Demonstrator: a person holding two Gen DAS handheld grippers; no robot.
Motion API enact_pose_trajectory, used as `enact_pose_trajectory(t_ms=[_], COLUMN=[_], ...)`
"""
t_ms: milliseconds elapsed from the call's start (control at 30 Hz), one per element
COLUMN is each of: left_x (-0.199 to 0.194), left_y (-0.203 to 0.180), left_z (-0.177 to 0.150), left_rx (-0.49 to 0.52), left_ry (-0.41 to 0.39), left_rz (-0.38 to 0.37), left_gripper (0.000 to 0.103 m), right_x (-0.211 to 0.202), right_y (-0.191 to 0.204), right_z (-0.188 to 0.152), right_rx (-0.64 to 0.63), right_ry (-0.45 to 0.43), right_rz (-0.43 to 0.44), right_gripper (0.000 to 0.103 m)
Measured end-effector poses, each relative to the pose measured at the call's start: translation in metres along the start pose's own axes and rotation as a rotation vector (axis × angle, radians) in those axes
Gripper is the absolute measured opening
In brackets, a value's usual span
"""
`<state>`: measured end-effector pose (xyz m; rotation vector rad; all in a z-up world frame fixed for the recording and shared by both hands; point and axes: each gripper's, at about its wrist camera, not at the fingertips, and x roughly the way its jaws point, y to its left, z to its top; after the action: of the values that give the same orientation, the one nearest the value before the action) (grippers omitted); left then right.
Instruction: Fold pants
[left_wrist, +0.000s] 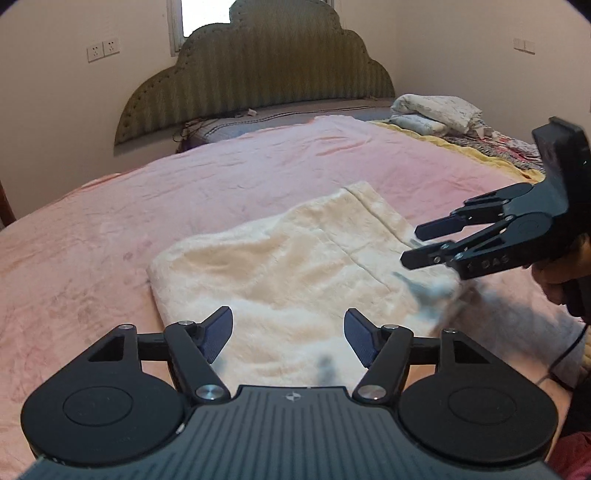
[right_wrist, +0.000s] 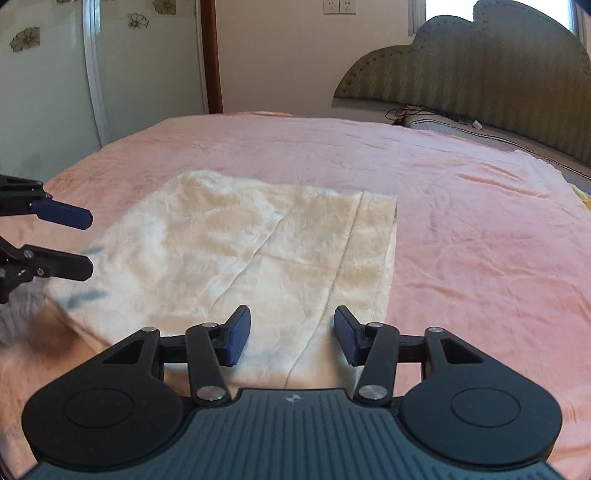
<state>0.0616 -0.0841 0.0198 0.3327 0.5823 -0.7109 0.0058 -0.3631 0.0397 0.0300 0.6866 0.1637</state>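
Cream fleece pants (left_wrist: 295, 266) lie folded into a flat rectangle on the pink blanket (left_wrist: 184, 192); the right wrist view shows the same pants (right_wrist: 236, 251) with a seam running along their right side. My left gripper (left_wrist: 288, 334) hovers open just above the near edge of the pants, nothing between its blue pads. It appears at the left edge of the right wrist view as the left gripper (right_wrist: 88, 240). My right gripper (right_wrist: 291, 334) is open above the near edge too, holding nothing. It enters from the right as the right gripper (left_wrist: 412, 245), over the pants' right side.
A green padded headboard (left_wrist: 258, 70) stands at the far end of the bed. A pile of folded bedding (left_wrist: 436, 110) lies at the far right. A hand (left_wrist: 561, 273) grips the right tool. A glass door (right_wrist: 48, 92) stands beyond the bed's left side.
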Motion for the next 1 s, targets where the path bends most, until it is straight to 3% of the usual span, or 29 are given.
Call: enact_pose_trajectory(t_ms=[67, 167, 333, 400, 533, 633, 733, 800, 900, 1000], left_x=[0.016, 0.05, 0.107, 0.112, 0.081, 0.082, 0.097, 0.087, 0.069, 0.057], left_y=[0.011, 0.031, 0.056, 0.053, 0.039, 0.026, 0.015, 0.012, 0.006, -0.002], left_z=[0.015, 0.04, 0.049, 0.046, 0.042, 0.035, 0.025, 0.026, 0.023, 0.015], left_rx=[-0.004, -0.043, -0.113, -0.091, -0.065, -0.049, -0.042, -0.075, -0.142, -0.194], left_ry=[0.0, 0.048, 0.178, 0.186, 0.084, 0.111, 0.165, 0.141, 0.117, 0.125], left_rz=[0.045, 0.079, 0.072, 0.096, 0.1, 0.062, 0.101, 0.106, 0.133, 0.18], left_gripper=[0.071, 0.071, 0.069, 0.069, 0.073, 0.077, 0.076, 0.077, 0.082, 0.086], right_x=[0.004, 0.037, 0.103, 0.111, 0.076, 0.061, 0.074, 0.066, 0.035, 0.014], right_y=[-0.008, -0.012, -0.031, -0.041, -0.013, 0.007, 0.009, 0.002, 0.013, 0.022], right_z=[0.024, 0.059, 0.08, 0.077, 0.07, 0.056, 0.041, 0.039, 0.037, 0.028], right_rx=[0.0, -0.049, -0.064, -0.005, -0.075, -0.116, -0.129, -0.041, -0.045, -0.016], right_ry=[-0.054, -0.045, 0.071, 0.088, -0.002, 0.016, 0.074, 0.049, -0.025, -0.035], right_rz=[0.028, 0.029, -0.006, 0.016, -0.007, 0.085, 0.034, 0.032, 0.007, 0.036], right_gripper=[0.049, 0.049, 0.047, 0.047, 0.05, 0.049, 0.049, 0.049, 0.05, 0.05])
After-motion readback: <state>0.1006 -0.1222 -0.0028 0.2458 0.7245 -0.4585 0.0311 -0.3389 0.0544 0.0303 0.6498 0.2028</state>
